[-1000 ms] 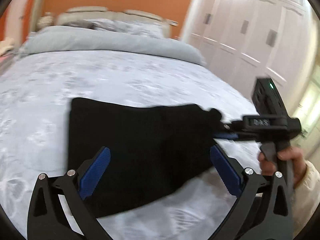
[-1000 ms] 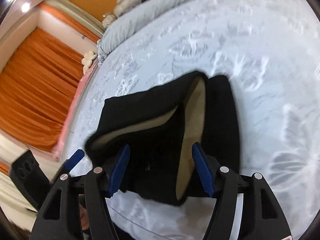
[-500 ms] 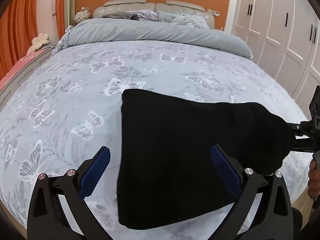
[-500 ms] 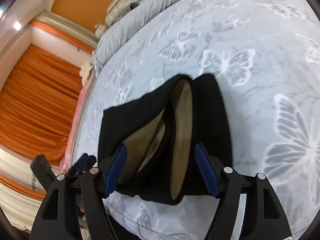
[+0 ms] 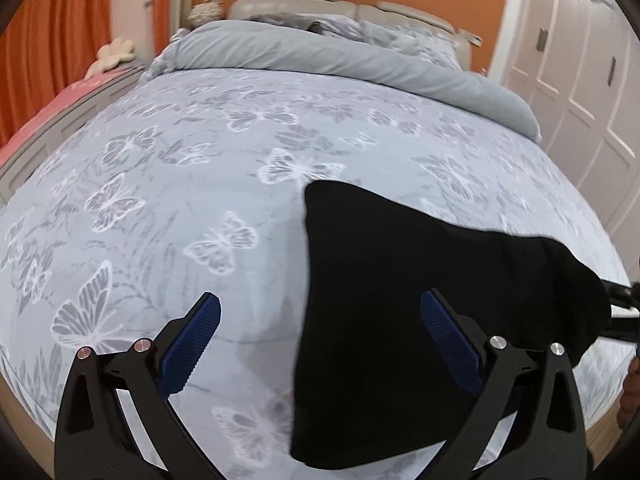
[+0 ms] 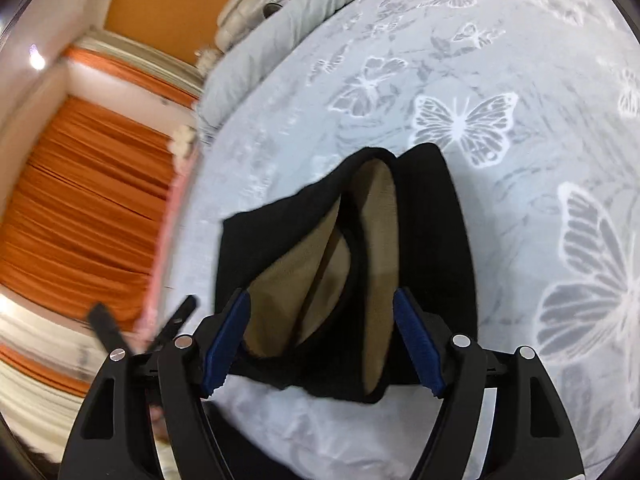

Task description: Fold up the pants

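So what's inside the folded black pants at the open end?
Inside the black pants, the right wrist view shows tan lining in the gaping openings. Deeper in, the fabric covers everything.

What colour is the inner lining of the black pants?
Tan, seen in the black folded pants openings; right wrist view shows it best.

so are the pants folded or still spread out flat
Folded: the black pants lie as a compact stacked bundle on the bed, tan lining showing between layers at the open end.

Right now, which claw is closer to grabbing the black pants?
Probably the right claw: it is open with the folded black pants between its fingers. The left claw, also open, has mostly bedspread ahead.
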A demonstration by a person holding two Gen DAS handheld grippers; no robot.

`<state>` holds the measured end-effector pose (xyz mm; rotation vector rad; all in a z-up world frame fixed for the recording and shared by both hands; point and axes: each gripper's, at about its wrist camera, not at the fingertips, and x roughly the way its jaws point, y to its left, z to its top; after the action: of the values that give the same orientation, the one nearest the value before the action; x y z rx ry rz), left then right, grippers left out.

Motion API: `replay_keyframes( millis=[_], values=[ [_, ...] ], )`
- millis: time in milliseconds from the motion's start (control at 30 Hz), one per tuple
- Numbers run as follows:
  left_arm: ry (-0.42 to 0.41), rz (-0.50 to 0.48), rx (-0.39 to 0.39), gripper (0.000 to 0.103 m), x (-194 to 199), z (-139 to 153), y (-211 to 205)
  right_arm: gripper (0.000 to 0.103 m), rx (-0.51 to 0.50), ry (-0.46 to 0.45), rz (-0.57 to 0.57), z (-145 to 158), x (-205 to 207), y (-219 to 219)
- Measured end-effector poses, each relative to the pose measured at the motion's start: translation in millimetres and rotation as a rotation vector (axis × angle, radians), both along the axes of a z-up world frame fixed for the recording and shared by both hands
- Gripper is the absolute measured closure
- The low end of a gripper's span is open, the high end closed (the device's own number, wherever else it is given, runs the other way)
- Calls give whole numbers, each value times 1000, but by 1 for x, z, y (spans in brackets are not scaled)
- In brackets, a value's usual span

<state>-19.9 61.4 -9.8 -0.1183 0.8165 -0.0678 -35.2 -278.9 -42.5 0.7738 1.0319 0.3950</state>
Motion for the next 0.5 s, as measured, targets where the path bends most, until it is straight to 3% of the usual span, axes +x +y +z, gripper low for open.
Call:
replay_keyframes(
  millis=[100, 167, 267, 333, 400, 500],
  values=[
    [10, 23, -14, 5, 3, 0, 8, 28, -25, 37, 25, -6, 6, 4],
    [13, 29, -15, 5, 3, 0, 9, 28, 12, 55, 37, -8, 8, 4],
    [6, 36, -8, 5, 3, 1, 11, 28, 104, -40, -18, 5, -8, -14],
    [7, 43, -14, 5, 4, 1, 14, 27, 60, -56, -15, 10, -13, -14],
    [24, 47, -40, 5, 8, -1, 19, 27, 0, -13, 25, 3, -9, -3],
    [44, 55, -83, 5, 11, -4, 24, 27, -6, 28, 63, -17, 1, 15]
  ],
)
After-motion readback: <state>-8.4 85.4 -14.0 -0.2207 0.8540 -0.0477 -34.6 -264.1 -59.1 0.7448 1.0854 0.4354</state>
